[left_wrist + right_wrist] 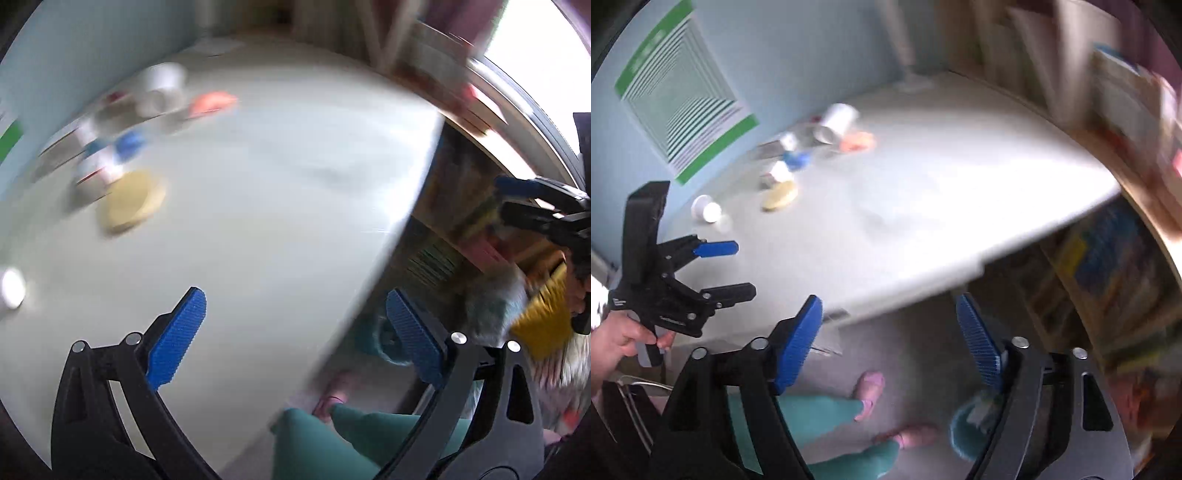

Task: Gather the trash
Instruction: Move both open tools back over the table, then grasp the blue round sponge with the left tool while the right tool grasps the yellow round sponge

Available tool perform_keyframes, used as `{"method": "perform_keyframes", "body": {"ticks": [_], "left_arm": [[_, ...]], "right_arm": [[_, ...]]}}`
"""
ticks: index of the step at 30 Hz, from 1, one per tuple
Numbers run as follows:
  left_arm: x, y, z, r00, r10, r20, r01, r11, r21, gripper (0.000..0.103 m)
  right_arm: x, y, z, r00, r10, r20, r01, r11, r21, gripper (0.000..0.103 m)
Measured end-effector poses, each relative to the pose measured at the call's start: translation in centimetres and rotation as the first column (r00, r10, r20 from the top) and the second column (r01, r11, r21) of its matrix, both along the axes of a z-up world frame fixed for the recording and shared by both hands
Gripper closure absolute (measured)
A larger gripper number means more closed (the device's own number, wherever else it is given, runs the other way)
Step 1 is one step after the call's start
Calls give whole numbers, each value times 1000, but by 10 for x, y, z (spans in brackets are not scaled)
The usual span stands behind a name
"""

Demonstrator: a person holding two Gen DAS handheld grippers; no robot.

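Blurred litter lies at the far left of the pale table (pixel 277 184): a yellow disc (pixel 131 201), a tipped white cup (pixel 162 79), an orange scrap (pixel 212 103) and a blue piece (pixel 129 144). The right wrist view shows the same yellow disc (pixel 779 195), white cup (pixel 838 122) and a small white pot (pixel 705 210). My left gripper (pixel 295 332) hangs open and empty over the table's near edge; it also shows as the left gripper (pixel 738 269) held by a hand. My right gripper (pixel 890 343) is open and empty above the floor.
A teal round container (pixel 960 432) stands on the floor under the table edge. The person's legs in teal trousers (pixel 820 413) and pink slippers (pixel 870 391) are below. Bookshelves (pixel 1108 258) fill the right side. A green and white poster (pixel 683 92) hangs on the blue wall.
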State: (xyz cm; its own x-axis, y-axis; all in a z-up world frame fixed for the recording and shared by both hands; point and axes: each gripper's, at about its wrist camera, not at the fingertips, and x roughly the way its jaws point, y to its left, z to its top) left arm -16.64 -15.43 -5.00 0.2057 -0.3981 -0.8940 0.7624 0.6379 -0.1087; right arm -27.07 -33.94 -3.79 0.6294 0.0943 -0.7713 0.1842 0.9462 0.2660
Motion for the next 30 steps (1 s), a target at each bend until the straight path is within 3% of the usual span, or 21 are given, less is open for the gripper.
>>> {"method": "perform_keyframes", "body": {"ticks": [5, 13, 16, 21, 30], "left_arm": [[62, 79, 1, 984, 174, 31, -175, 984, 26, 7], [161, 177, -3, 913, 406, 41, -408, 912, 45, 7], [181, 181, -1, 920, 390, 34, -391, 920, 18, 7], [210, 147, -5, 960, 278, 27, -279, 960, 11, 7], [257, 111, -34, 993, 117, 24, -119, 992, 48, 7]], "right_arm": [[86, 50, 12, 990, 143, 7, -142, 989, -32, 15], [213, 126, -18, 936, 339, -95, -347, 934, -84, 15], [241, 141, -36, 921, 365, -135, -378, 922, -83, 15], [281, 152, -62, 901, 384, -203, -410, 906, -104, 15], [308, 158, -81, 868, 431, -247, -467, 878, -106, 15]]}}
